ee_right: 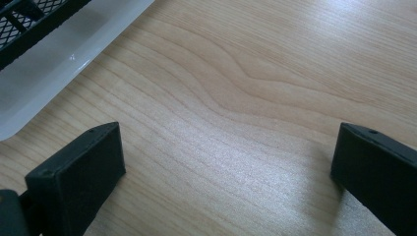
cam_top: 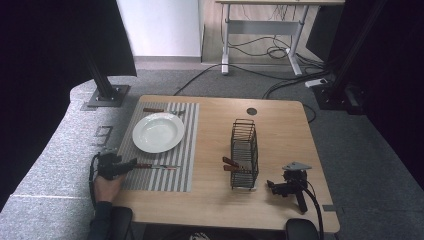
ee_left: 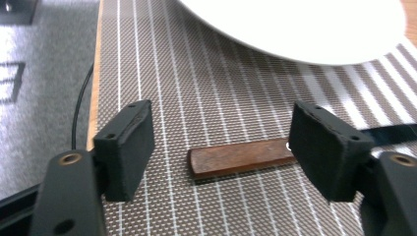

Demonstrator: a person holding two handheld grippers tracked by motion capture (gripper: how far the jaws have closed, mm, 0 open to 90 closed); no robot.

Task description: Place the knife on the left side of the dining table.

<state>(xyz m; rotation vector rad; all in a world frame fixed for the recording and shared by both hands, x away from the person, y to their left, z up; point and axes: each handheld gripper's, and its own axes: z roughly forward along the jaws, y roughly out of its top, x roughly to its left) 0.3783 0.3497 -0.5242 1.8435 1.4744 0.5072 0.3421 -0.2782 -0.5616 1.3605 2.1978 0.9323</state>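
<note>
High view: a wooden desk (cam_top: 280, 130) carries a striped placemat (cam_top: 170, 175) at centre left, with a white plate (cam_top: 158, 132) on its upper half. A wood-handled utensil (cam_top: 155, 166) lies below the plate, and another utensil (cam_top: 152, 110) sits at the mat's top edge. The left gripper (cam_top: 131, 164), held in a hand (cam_top: 107, 187) at lower left, points at that lower handle. A black wire basket (cam_top: 244, 152) stands right of centre with wooden handles (cam_top: 230, 164) poking out. The right gripper (cam_top: 272, 186) rests at lower right on the desk, near the basket.

Left gripper view: the fingers (ee_left: 125, 147) stand wide apart over the mat, the brown handle (ee_left: 238, 156) lying between them, its far end behind the right finger; the plate's rim (ee_left: 305, 34) crosses the upper frame.

Right gripper view: the fingers (ee_right: 78, 172) are spread wide over bare wood, holding nothing; the basket's white base (ee_right: 59, 69) sits at upper left
</note>
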